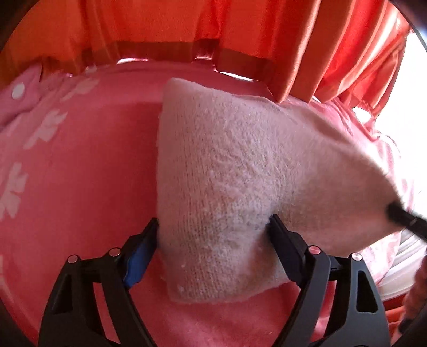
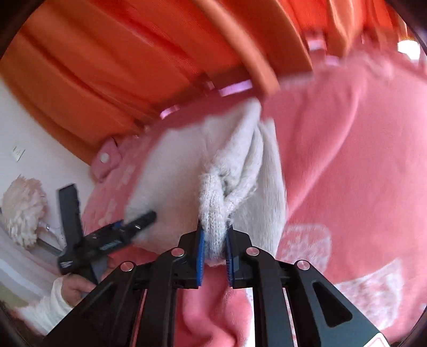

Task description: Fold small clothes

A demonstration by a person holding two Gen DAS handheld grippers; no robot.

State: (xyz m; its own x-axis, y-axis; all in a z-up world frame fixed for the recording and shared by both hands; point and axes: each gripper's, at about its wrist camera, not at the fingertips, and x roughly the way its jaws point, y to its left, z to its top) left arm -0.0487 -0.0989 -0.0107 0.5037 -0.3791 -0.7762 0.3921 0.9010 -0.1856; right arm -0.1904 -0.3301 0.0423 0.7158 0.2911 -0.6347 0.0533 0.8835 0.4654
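- The thing being folded is a small off-white knit garment (image 1: 240, 170), fuzzy, maybe a sock or a tiny sweater, hard to say which. It sits on a pink fleece blanket (image 1: 80, 186) with pale snowflake shapes.
- Left gripper (image 1: 213, 229): jaws stand wide, one on each side of the lower part of the knit piece. The pads look like they touch the fabric's edges, but I can't tell whether they really squeeze it, so I'd call it open around the cloth.
- Right gripper (image 2: 214, 235): jaws nearly together, pinching a bunched ribbed end of the white garment (image 2: 213, 197) between the blue pads. That's a proper grip.
- In the left wrist view the right gripper's tip shows at the far right edge, at the garment's corner, which is pulled out to a point there.
- In the right wrist view the left gripper (image 2: 144, 219) is off to the left against the white cloth, with a hand (image 2: 74, 288) in a white sleeve holding its handle.
- Orange curtains (image 1: 186, 24) hang behind the blanket.
- A fluffy cream mop head (image 2: 24, 208) sits by the white wall on the left.
- The right wrist view is a bit blurred.
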